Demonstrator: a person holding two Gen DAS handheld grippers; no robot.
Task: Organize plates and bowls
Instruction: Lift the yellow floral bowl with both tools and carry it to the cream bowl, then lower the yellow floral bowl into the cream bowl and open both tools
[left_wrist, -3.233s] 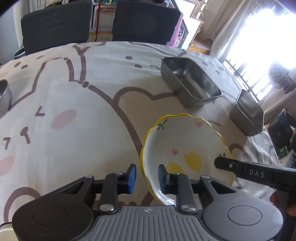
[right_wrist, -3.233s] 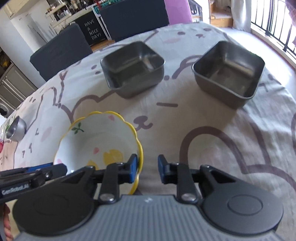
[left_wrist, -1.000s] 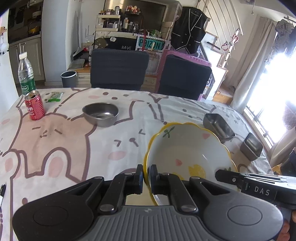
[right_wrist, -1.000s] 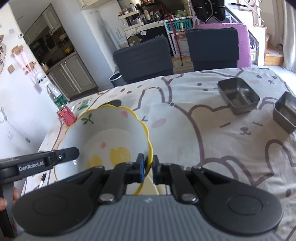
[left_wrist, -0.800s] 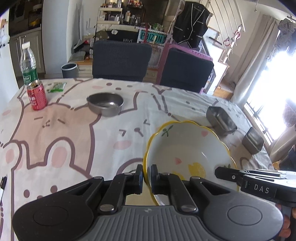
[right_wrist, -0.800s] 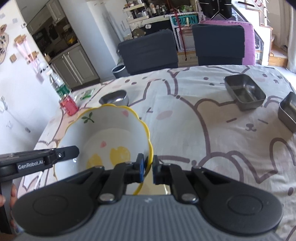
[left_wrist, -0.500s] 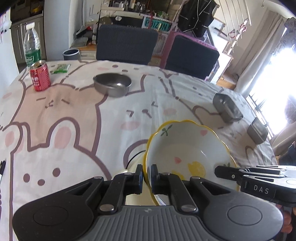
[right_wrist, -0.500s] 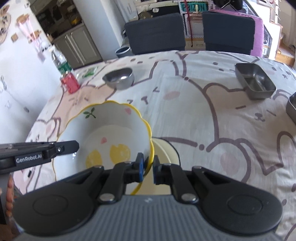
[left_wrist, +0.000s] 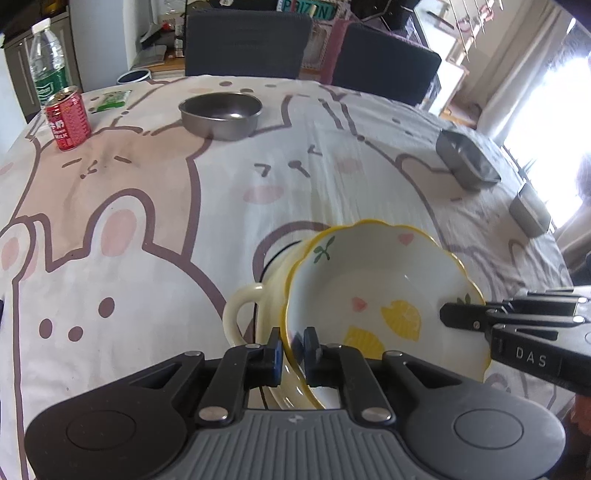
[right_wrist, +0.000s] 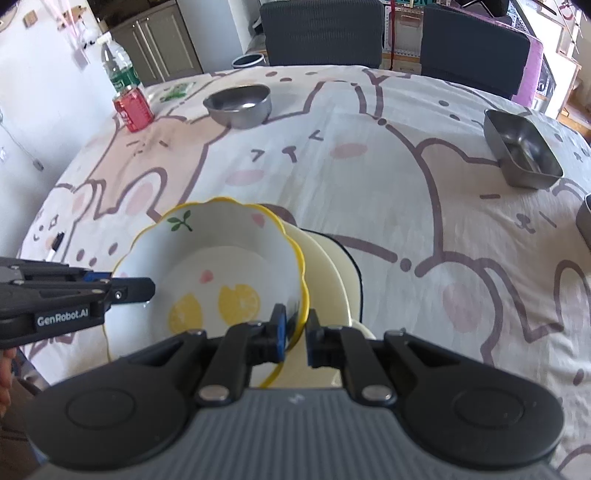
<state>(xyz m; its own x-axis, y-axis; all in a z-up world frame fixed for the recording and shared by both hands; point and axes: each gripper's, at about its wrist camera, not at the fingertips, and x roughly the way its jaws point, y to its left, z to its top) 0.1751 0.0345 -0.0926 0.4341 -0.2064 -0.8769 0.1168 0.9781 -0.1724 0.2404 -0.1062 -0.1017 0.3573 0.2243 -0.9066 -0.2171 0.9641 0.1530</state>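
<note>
A: What's changed?

B: The scalloped, yellow-rimmed ceramic bowl with lemon print (left_wrist: 384, 295) has dropped from mid-air to just over the cream handled ceramic dish (left_wrist: 255, 306), lower centre of frame. Whether they touch, can't tell.

A: Grip?

B: Left hand-held gripper (left_wrist: 292, 349) and right hand-held gripper (right_wrist: 295, 332) both stay pinched on its rim, opposite sides.

A: Meaning?

B: Nesting nearly done; release looks next. Round steel bowl (left_wrist: 220, 114) untouched on the tabletop (left_wrist: 129, 221), upper centre.

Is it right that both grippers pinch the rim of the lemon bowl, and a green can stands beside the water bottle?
Not quite: the can is red, as the left wrist view shows. The rest holds: the left gripper and right gripper both pinch the lemon bowl rim, and the can stands beside the water bottle.
</note>
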